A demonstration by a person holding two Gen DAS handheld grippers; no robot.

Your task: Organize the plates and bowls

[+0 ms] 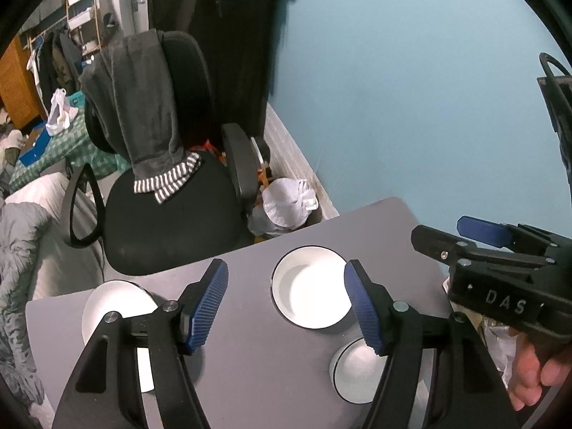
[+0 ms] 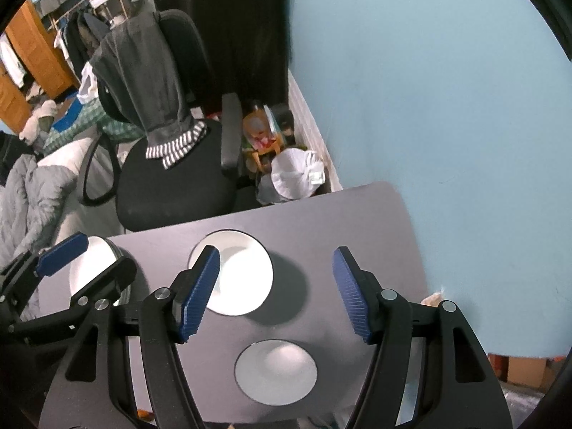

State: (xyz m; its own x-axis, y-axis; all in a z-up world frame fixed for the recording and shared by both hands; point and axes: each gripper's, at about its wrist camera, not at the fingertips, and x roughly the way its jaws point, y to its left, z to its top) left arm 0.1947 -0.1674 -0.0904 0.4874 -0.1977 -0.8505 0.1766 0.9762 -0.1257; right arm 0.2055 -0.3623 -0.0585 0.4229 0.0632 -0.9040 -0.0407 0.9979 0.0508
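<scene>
Grey table [image 2: 357,221] w/ near bowl [image 2: 275,371] below, between empty R fingers [image 2: 348,293].

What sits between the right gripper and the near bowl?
Nothing visible. The right gripper hangs open and empty above the table, and the near bowl lies uncovered just below it, apart from the far plate.

Three white dishes sat apart on the gray table: a deep bowl [image 2: 236,273] far in the middle, a plate [image 2: 93,268] left, another bowl [image 2: 275,371] near.
</scene>
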